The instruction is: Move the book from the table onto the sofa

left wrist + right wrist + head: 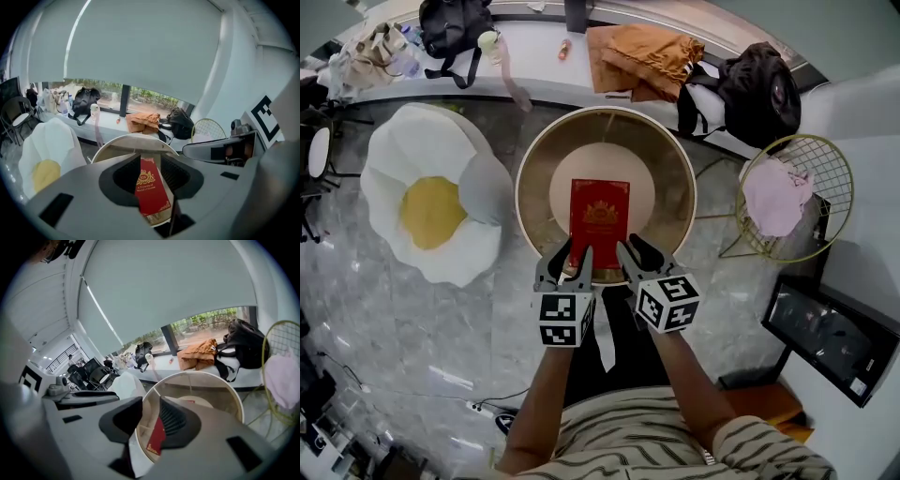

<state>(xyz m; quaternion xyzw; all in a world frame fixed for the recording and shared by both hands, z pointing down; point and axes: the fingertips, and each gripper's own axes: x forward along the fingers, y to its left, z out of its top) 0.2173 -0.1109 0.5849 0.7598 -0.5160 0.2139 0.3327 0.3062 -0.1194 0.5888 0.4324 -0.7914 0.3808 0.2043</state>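
Note:
A red book [600, 218] with a gold crest lies flat on the round gold-rimmed table [532, 159], reaching from its middle toward the near rim. My left gripper [570, 261] hangs over the book's near left corner and my right gripper [635, 249] over its near right corner. Both point down and forward. Both are open a little, with nothing between the pads. In the left gripper view the book [151, 187] shows through the jaw gap. In the right gripper view a strip of the book [157, 439] shows between the jaws. The white sofa [431, 211] with a yellow centre stands left of the table.
A gold wire basket [825, 159] holding pink cloth stands right of the table. Behind it runs a window bench [544, 66] with black bags [455, 23], an orange cloth [642, 52] and a black backpack [759, 89]. A dark monitor [825, 333] sits on the floor at the right.

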